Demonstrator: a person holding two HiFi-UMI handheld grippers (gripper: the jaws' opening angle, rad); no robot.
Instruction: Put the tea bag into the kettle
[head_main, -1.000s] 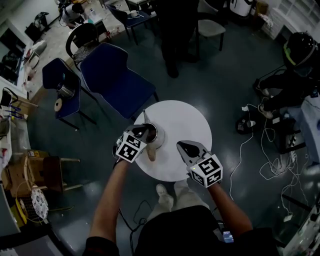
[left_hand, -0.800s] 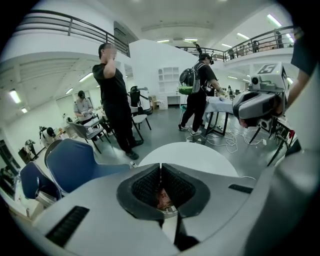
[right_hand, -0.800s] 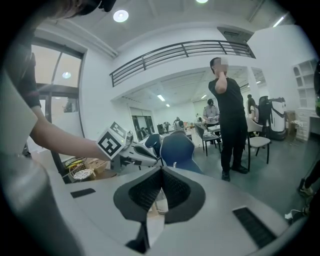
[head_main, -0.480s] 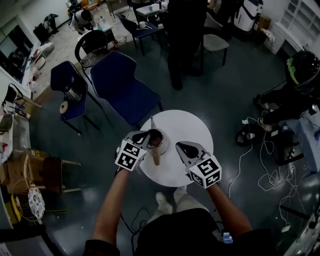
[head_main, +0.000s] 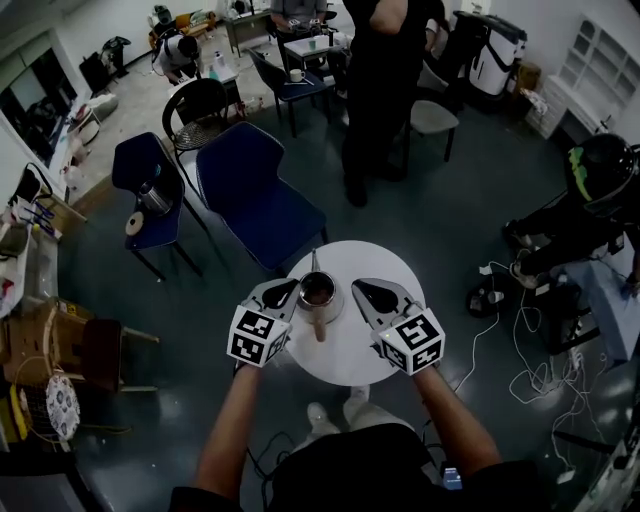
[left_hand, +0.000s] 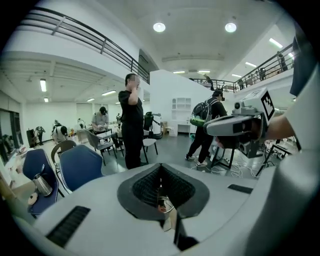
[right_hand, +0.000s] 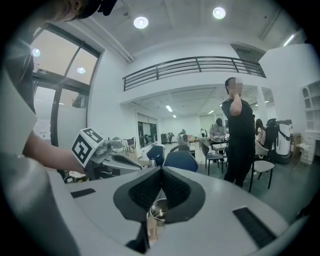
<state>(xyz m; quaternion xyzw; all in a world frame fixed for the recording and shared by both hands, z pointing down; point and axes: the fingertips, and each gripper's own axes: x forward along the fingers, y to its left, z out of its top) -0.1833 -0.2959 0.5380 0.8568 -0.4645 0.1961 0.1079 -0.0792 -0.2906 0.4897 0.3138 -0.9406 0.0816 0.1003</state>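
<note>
Left tongs, right tongs closed | steel kettle open-topped, wooden handle

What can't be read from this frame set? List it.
1. Tea bag: not found in any view; kettle interior too dark and small in head view.
2. Kettle body: gripper views show only a sliver below the shut jaws of left gripper and right gripper.
</note>
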